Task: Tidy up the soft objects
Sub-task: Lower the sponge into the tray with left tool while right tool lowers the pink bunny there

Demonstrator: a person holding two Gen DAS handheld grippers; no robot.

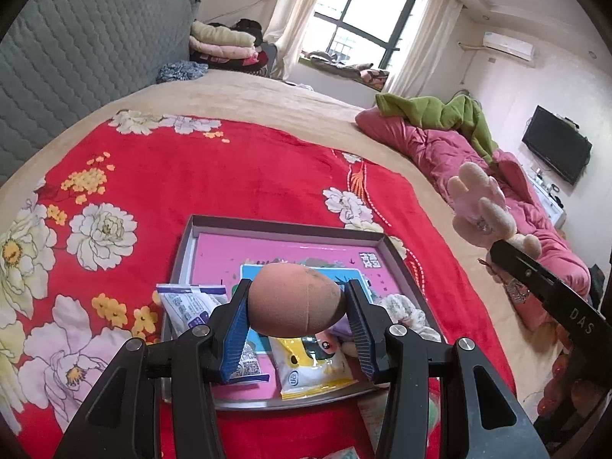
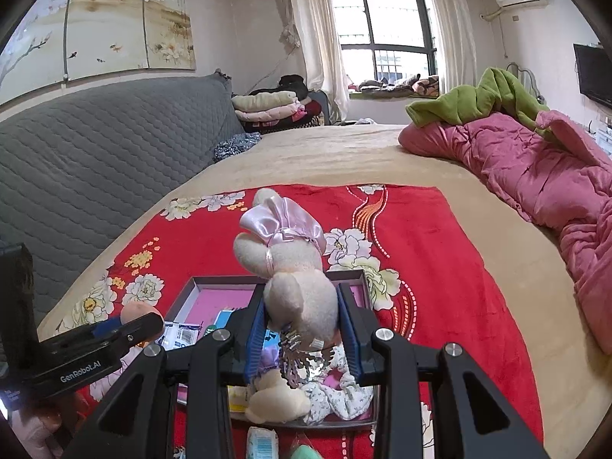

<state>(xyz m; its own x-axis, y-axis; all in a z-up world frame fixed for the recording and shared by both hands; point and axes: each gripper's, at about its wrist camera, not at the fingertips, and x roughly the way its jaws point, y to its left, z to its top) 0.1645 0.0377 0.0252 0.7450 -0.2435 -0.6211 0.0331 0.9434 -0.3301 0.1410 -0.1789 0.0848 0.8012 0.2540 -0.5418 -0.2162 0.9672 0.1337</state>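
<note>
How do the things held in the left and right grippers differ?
The left gripper holds a smooth orange-brown egg-shaped sponge; the right gripper holds a cream plush bunny with a pink satin bow. The sponge is compact, the bunny long and limbed. Both hang above the tray.

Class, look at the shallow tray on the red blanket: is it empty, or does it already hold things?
It holds things. The tray has packets and a floral cloth lying inside its walls.
</note>
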